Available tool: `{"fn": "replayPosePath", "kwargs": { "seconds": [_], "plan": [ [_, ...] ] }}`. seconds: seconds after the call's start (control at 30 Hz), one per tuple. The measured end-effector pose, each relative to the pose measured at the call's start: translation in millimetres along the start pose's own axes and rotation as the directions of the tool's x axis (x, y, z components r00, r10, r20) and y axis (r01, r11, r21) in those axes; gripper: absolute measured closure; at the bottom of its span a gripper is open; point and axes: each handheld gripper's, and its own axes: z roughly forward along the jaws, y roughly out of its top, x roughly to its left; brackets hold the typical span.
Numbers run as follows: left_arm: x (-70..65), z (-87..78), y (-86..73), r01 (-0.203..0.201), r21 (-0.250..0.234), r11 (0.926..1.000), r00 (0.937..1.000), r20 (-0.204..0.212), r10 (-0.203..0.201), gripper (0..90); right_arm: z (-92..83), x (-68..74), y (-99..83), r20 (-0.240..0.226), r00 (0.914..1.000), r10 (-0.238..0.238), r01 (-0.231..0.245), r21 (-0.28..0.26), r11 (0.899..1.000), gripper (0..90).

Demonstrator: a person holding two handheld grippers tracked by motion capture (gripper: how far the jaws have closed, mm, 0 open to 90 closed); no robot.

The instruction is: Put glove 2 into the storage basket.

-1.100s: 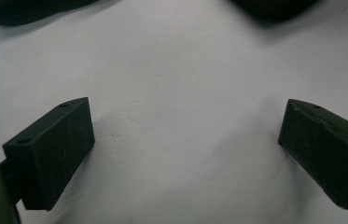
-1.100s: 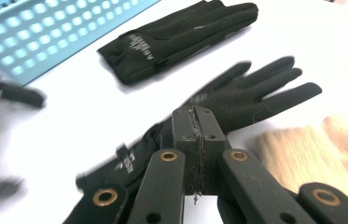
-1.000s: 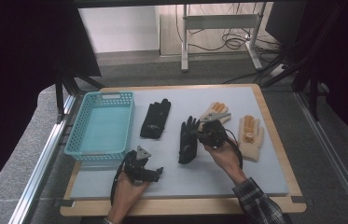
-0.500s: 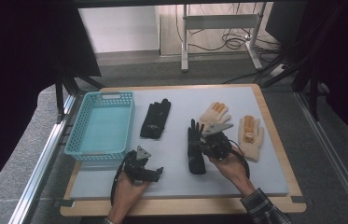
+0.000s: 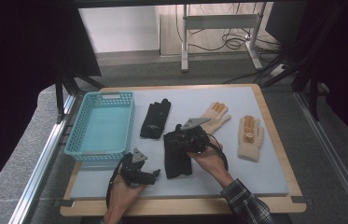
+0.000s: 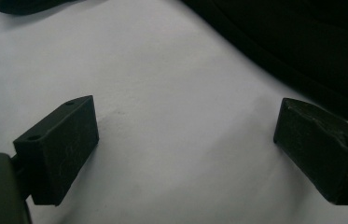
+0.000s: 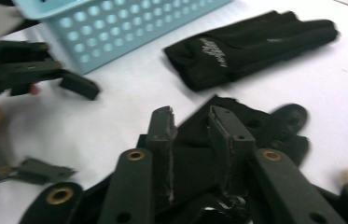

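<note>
A black glove (image 5: pixel 177 158) lies flat in the middle of the grey mat (image 5: pixel 237 172). My right gripper (image 5: pixel 174 140) hovers low over its finger end. In the right gripper view the same black glove (image 7: pixel 283 126) spreads under my right gripper (image 7: pixel 192 119). Its jaws have just been opening and stand a little apart, with dark fabric showing in the gap, not pinched. My left gripper (image 5: pixel 153 173) rests near the mat's front, jaws wide open. In its own view the left gripper (image 6: pixel 185 135) frames bare mat, with the glove's edge (image 6: pixel 302 46) beyond.
A light blue basket (image 5: pixel 80 140) stands at the left of the mat. A second black glove (image 5: pixel 155 119) lies right of it. Two beige gloves (image 5: pixel 216 116) (image 5: pixel 251 137) lie on the right half. A wooden rim (image 5: pixel 185 205) borders the mat.
My right gripper has moved left across the mat, taking the black glove away from the beige one, and its jaws have parted. The left gripper has kept still.
</note>
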Motion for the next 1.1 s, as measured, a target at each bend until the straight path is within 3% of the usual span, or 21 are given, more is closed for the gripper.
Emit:
{"fn": "replayPosePath", "kwargs": {
  "seconds": [0.17,0.33,0.4,0.53,0.67,0.93,1.03,1.1],
  "plan": [
    [0.0,-1.6,-2.3,0.002,-0.004,1.0000,1.0000,-0.001,-0.002,6.5,12.9,-18.8,-4.5,0.022,0.9985,0.051,-0.051,0.027,0.998,57.0],
    [0.1,-1.3,-2.5,0.003,-0.006,1.0000,1.0000,0.000,-0.003,6.5,34.5,-31.6,3.1,0.039,0.9972,0.064,-0.065,0.034,0.997,50.0],
    [0.1,-1.3,-2.6,0.003,-0.005,1.0000,1.0000,0.000,-0.003,6.5,43.2,-36.1,9.5,0.043,0.9970,0.064,-0.065,0.033,0.997,50.7],
    [0.0,-1.3,-2.6,0.005,-0.007,1.0000,1.0000,0.002,-0.005,6.4,59.8,-44.2,24.8,0.049,0.9972,0.056,-0.057,0.026,0.998,64.4],
    [0.1,-1.2,-2.6,0.005,-0.007,1.0000,1.0000,0.002,-0.005,6.4,79.4,-50.2,40.2,0.042,0.9976,0.055,-0.056,0.025,0.998,66.5],
    [0.1,-1.1,-2.7,0.006,-0.007,1.0000,1.0000,0.002,-0.006,6.4,130.6,-58.9,53.2,0.073,0.9965,0.041,-0.045,0.054,0.998,36.5],
    [0.2,-1.1,-2.7,0.007,-0.007,1.0000,1.0000,0.003,-0.007,6.4,145.2,-58.9,54.4,0.081,0.9965,0.021,-0.029,0.091,0.995,34.1],
    [0.1,-0.9,-2.7,0.007,-0.009,0.9999,1.0000,0.003,-0.007,6.4,155.1,-59.7,53.1,0.084,0.9963,0.019,-0.030,0.140,0.990,38.5]
  ]
}}
